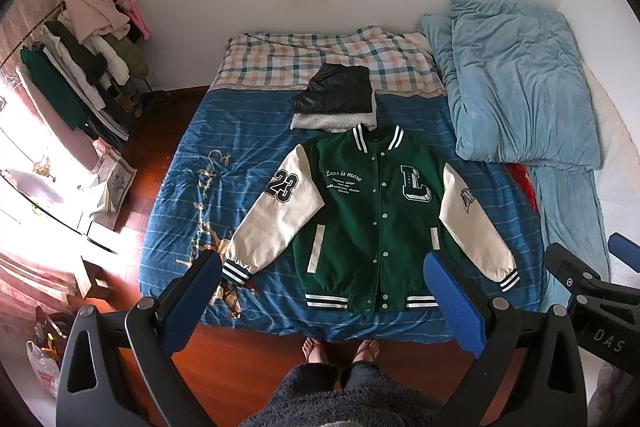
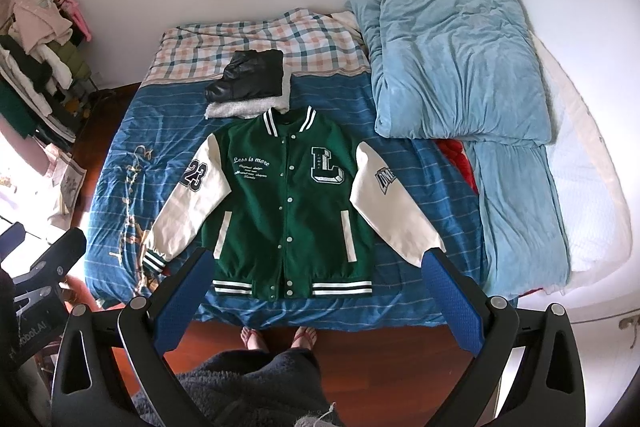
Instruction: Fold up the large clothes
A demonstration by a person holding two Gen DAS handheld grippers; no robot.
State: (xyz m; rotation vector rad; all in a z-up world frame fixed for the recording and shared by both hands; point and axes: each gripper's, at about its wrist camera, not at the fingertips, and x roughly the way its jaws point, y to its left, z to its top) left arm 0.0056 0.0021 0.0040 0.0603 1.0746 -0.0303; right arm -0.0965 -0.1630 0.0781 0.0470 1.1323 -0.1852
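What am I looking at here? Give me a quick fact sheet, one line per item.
Place: bedroom, seen from above the bed
Main garment: green varsity jacket, flat, face up, snapped shut, sleeves spread
Already folded: black-and-white stack beyond the collar
Bedding: light blue duvet bunched alongside
Left gripper: open, empty, above the bed
Right gripper: open, empty
Folding: not started

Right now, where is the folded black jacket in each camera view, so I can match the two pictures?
Left wrist: folded black jacket sits top centre, just beyond the green varsity jacket collar.
Right wrist: it sits upper left of centre, again beyond the collar.
Shared landmark: the white "L" patch on the green jacket's chest.
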